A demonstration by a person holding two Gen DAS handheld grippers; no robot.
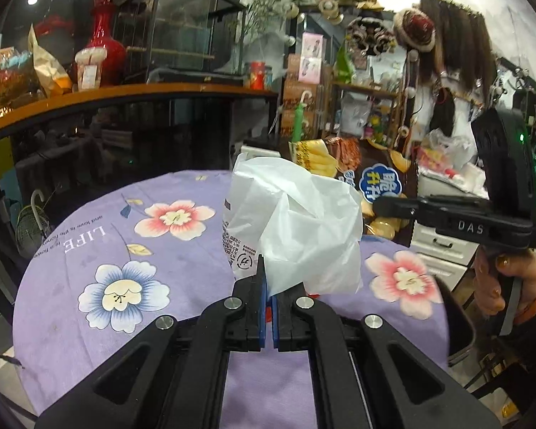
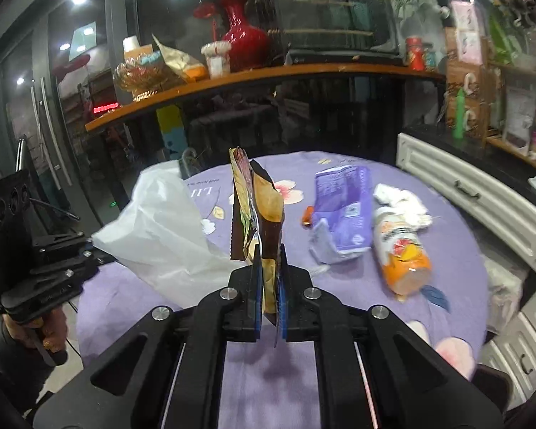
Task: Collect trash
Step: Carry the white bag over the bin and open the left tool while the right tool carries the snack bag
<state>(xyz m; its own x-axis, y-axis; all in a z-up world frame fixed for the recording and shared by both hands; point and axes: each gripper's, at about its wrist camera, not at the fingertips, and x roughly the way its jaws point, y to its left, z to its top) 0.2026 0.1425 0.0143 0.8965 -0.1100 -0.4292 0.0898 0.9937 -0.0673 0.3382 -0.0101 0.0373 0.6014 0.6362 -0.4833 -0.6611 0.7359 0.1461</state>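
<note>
My left gripper (image 1: 267,268) is shut on the edge of a white plastic bag (image 1: 300,221), which billows up above the purple flowered tablecloth (image 1: 182,257). My right gripper (image 2: 268,254) is shut on a brown and yellow snack wrapper (image 2: 257,207) that stands upright between its blue pads. In the left wrist view the right gripper (image 1: 378,204) comes in from the right with the snack wrapper (image 1: 343,164) behind the bag. In the right wrist view the left gripper (image 2: 100,254) holds the white bag (image 2: 160,236) at the left.
On the tablecloth (image 2: 446,250) lie a purple packet (image 2: 343,207), an orange bottle (image 2: 400,250), crumpled white tissue (image 2: 407,200) and a small orange scrap (image 2: 307,216). A wooden counter (image 2: 268,75) with a red vase (image 2: 243,35) runs behind; a white drawer unit (image 2: 482,200) stands at the right.
</note>
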